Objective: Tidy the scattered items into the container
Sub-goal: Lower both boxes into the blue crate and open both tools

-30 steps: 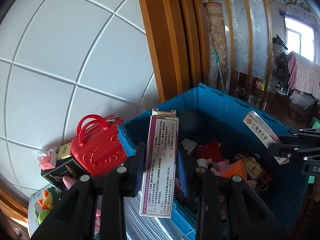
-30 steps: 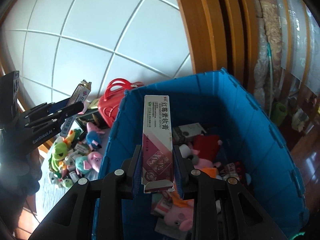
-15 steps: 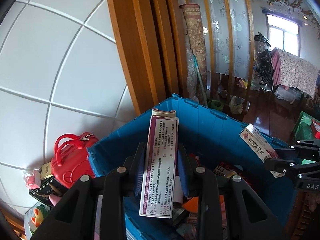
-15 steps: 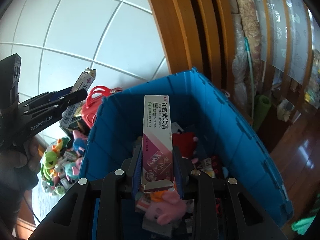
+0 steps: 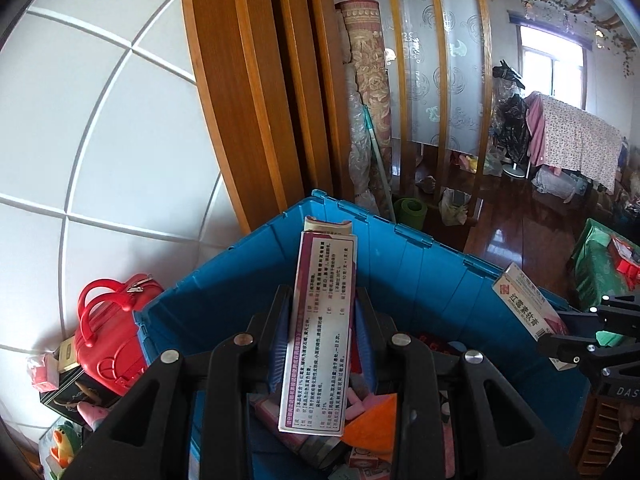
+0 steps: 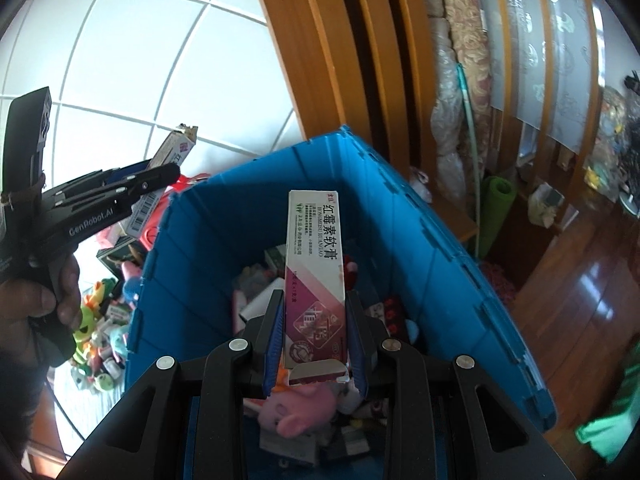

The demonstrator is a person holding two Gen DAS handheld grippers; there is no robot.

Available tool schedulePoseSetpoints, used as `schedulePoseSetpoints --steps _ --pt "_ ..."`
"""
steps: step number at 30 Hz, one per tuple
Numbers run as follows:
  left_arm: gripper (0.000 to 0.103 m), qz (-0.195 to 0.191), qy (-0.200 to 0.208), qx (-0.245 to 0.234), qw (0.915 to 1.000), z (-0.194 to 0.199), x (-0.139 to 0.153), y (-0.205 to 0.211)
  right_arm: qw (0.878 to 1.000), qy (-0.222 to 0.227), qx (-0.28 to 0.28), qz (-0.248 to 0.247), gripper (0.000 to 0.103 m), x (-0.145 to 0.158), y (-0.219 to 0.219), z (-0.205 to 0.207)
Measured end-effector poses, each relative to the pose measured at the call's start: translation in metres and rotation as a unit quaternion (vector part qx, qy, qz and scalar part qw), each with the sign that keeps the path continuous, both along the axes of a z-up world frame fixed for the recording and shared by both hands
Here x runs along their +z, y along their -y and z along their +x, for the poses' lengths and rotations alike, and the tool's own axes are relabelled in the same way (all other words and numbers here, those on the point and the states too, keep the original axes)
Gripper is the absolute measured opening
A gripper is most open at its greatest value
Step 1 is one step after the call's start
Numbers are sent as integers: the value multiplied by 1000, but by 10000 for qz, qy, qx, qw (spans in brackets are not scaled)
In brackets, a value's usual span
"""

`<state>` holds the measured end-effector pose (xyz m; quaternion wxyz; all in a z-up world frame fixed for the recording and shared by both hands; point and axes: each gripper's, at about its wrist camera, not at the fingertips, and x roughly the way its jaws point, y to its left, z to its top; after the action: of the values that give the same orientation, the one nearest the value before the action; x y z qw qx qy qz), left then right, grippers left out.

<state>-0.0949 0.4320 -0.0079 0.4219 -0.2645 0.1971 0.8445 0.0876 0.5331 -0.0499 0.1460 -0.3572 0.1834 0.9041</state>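
Observation:
A blue plastic crate holds several toys and small boxes. My left gripper is shut on a long ointment box with small printed text and holds it over the crate's left part. My right gripper is shut on a second ointment box, white and magenta, over the crate's middle. The right gripper and its box also show in the left wrist view. The left gripper and its box show in the right wrist view.
A red toy suitcase and dark box stand left of the crate by the white tiled wall. Several small plush toys lie scattered left of the crate. A wooden door frame, rolled carpet and dark wooden floor lie behind.
Both grippers have moved forward and over the crate with their boxes still held. The crate now fills more of each view and the red suitcase has slid to the left.

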Motion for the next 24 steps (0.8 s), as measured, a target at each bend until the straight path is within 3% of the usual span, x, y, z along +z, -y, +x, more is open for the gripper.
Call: schedulePoseSetpoints --steps 8,11,12,13,15,18,24 --pt "30 39 14 -18 10000 -5 -1 -10 9999 72 -111 -30 28 -3 -11 5" --pt "30 67 -77 215 9997 -7 1 -11 9997 69 -215 22 29 -2 -15 6" --pt "39 57 -107 349 9993 -9 2 -10 9995 61 -307 48 36 -2 -18 6" --pt "69 33 -89 459 9989 -10 2 -10 9991 82 -413 83 68 -1 -21 6" --pt "103 208 -122 765 9968 -14 6 0 9982 -21 -593 78 103 1 -29 8" --pt "103 370 -8 931 9950 -20 10 17 9985 -170 -519 21 103 5 -30 10" --pt "103 344 40 1181 9924 -28 7 50 9992 -259 -291 -60 103 6 -21 1"
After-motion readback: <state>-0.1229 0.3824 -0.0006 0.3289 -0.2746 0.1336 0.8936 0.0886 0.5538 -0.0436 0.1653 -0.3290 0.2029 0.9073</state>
